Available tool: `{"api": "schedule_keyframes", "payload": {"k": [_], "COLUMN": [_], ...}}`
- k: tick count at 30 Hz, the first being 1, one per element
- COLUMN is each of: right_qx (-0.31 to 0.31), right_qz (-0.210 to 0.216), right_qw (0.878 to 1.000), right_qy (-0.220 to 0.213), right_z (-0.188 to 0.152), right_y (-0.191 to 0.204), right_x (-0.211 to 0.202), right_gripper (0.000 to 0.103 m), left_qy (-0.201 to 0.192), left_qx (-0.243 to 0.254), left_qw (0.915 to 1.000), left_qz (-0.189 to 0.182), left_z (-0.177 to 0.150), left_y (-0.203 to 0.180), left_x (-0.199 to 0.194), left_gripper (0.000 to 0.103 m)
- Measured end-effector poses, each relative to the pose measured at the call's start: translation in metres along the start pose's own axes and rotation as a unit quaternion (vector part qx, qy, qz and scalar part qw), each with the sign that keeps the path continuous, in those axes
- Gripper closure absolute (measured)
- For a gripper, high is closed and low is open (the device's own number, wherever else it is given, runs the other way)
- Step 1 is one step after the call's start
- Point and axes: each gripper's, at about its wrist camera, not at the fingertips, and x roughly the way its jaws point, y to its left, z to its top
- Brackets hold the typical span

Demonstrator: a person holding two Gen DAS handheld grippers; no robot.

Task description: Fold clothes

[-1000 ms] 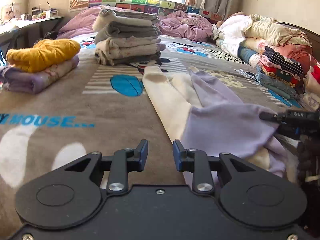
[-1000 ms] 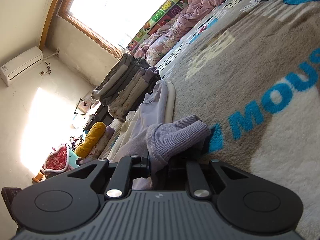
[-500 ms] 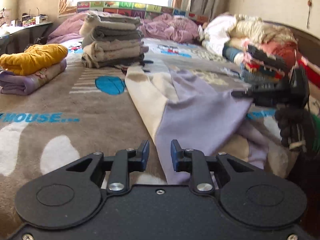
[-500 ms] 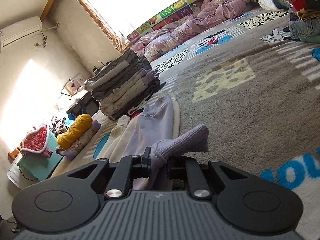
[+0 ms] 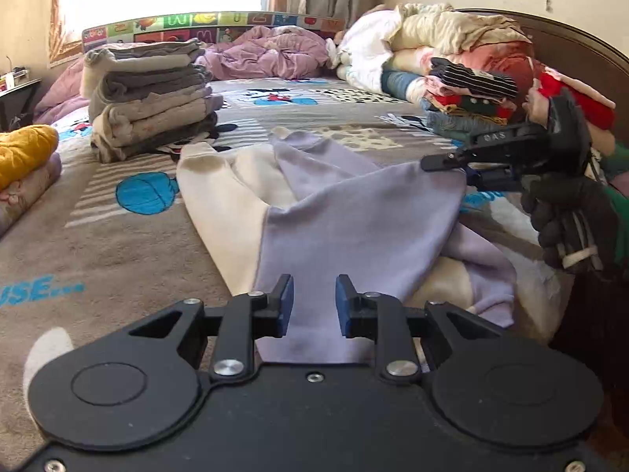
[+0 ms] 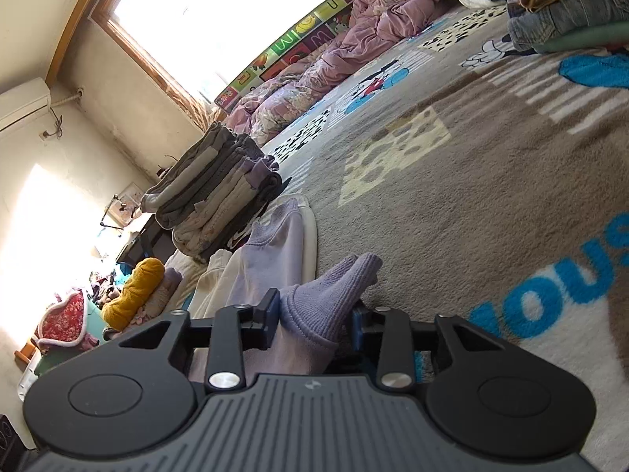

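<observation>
Both wrist views low over bed [image 5: 118, 244], sharing folded stack [image 5: 149, 98].

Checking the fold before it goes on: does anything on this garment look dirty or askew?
Yes: the cream sleeve of the lilac sweatshirt has a brownish stain near its cuff. Its right edge lies bunched below the right gripper, which holds a lifted corner.
</observation>
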Motion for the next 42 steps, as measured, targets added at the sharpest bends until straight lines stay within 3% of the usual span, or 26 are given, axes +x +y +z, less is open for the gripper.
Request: {"api": "schedule_keyframes", "payload": {"k": [3,4,5,6,12,22,29,32,34,38,42], "right_qx": [-0.02,-0.029,-0.034,-0.037,-0.055,-0.128,-0.176,-0.186,-0.185,-0.17,-0.187], "right_qz": [-0.004,-0.003,-0.003,-0.002,-0.012,-0.042,-0.074,-0.097,-0.101,-0.068,-0.052], "right_qw": [1.0,1.0,0.999,0.999,0.998,0.989,0.976,0.968,0.966,0.977,0.974], "right_qy": [-0.001,-0.001,0.0,0.001,0.015,0.055,0.107,0.134,0.152,0.11,0.114], "right_z": [0.007,0.011,0.017,0.022,0.049,0.065,0.065,0.061,0.059,0.073,0.074], "right_y": [0.011,0.017,0.024,0.03,0.07,0.138,0.178,0.187,0.188,0.182,0.162], "right_x": [-0.001,-0.001,0.0,0.002,0.023,0.083,0.147,0.18,0.199,0.194,0.191], "right_gripper": [0.082,0.082,0.083,0.083,0.083,0.083,0.083,0.083,0.078,0.052,0.051], "left_qy": [0.029,0.032,0.031,0.03,0.008,0.049,0.045,0.04,0.036,0.028,0.029], "left_qx": [0.039,0.046,0.042,0.038,0.019,0.021,-0.023,-0.066,-0.093,-0.117,-0.117], "left_qw": [0.9986,0.998,0.9979,0.9978,0.9988,0.9949,0.9926,0.9893,0.9867,0.983,0.9824], "left_qz": [-0.02,-0.028,-0.038,-0.045,-0.044,-0.086,-0.111,-0.124,-0.129,-0.139,-0.143], "left_z": [-0.016,-0.021,-0.024,-0.026,-0.03,-0.031,-0.031,-0.031,-0.032,-0.032,-0.032], "left_y": [-0.006,-0.007,-0.005,-0.004,0.003,0.001,0.016,0.03,0.04,0.048,0.048], "left_x": [-0.004,-0.007,-0.011,-0.014,-0.023,-0.011,-0.013,-0.015,-0.016,-0.019,-0.017], "left_gripper": [0.08,0.074,0.06,0.056,0.056,0.056,0.056,0.056,0.056,0.056,0.056]}}
